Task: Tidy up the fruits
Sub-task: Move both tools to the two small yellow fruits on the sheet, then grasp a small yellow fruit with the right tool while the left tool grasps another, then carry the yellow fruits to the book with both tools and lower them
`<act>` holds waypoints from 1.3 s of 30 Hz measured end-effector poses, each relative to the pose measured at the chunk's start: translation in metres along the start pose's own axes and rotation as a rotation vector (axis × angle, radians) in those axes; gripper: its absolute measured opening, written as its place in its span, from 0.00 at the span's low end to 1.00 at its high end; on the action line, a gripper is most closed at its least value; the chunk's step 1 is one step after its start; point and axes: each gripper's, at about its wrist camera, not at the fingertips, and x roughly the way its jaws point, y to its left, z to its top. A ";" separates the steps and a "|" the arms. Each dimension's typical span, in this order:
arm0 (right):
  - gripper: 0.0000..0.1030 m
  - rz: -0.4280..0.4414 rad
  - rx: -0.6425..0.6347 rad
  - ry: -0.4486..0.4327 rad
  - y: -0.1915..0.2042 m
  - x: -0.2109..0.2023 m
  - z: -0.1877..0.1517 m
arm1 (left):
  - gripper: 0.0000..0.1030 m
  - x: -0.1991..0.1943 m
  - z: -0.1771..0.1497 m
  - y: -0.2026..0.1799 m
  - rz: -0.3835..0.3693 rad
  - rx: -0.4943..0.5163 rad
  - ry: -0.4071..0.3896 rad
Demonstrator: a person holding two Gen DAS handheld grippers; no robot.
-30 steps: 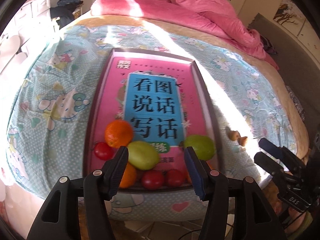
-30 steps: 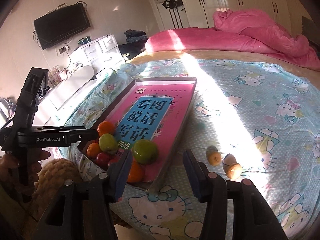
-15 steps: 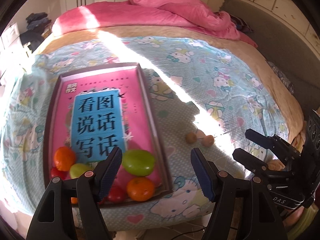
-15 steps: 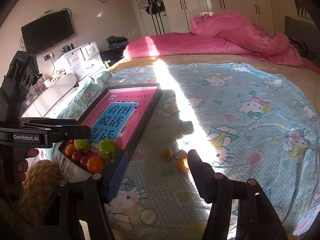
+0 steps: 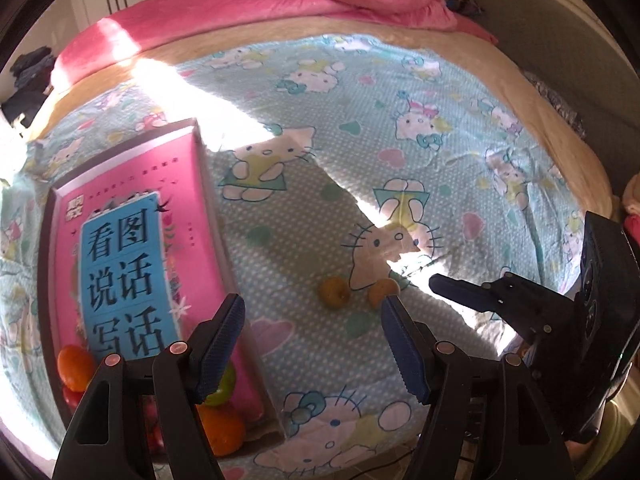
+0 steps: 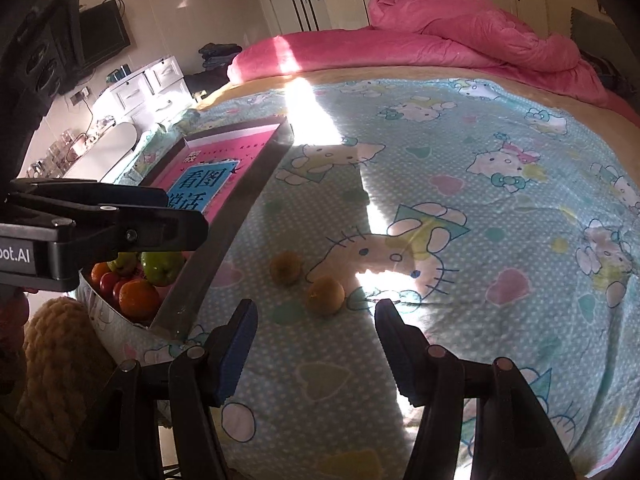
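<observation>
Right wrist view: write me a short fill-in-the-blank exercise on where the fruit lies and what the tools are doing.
1. Loose on the bedsheet, outside the tray, lie ____ small fruits.
2. The right tool has its jaws open and holds ____.
3. The green apple lies inside the ____.
4. The quilt bunched at the far end of the bed is ____.

Missing words: two; nothing; tray; pink

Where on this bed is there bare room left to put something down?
The tray is bare at its far end, over the pink printed bottom; its near corner is crowded with fruit. The sheet is free to the right of the tray, up to the pink quilt. Only two small fruits lie loose there, just ahead of the right gripper.
</observation>
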 end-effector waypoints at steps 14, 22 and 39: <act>0.27 -0.008 -0.029 0.045 -0.005 0.035 0.001 | 0.45 0.061 0.007 -0.004 -0.039 -0.008 0.121; 0.27 -0.084 -0.004 0.024 -0.023 0.017 0.003 | 0.32 0.076 0.007 -0.013 -0.042 0.004 0.133; 0.27 0.021 0.059 -0.077 -0.023 -0.009 0.007 | 0.23 0.033 -0.006 0.011 -0.013 -0.020 0.023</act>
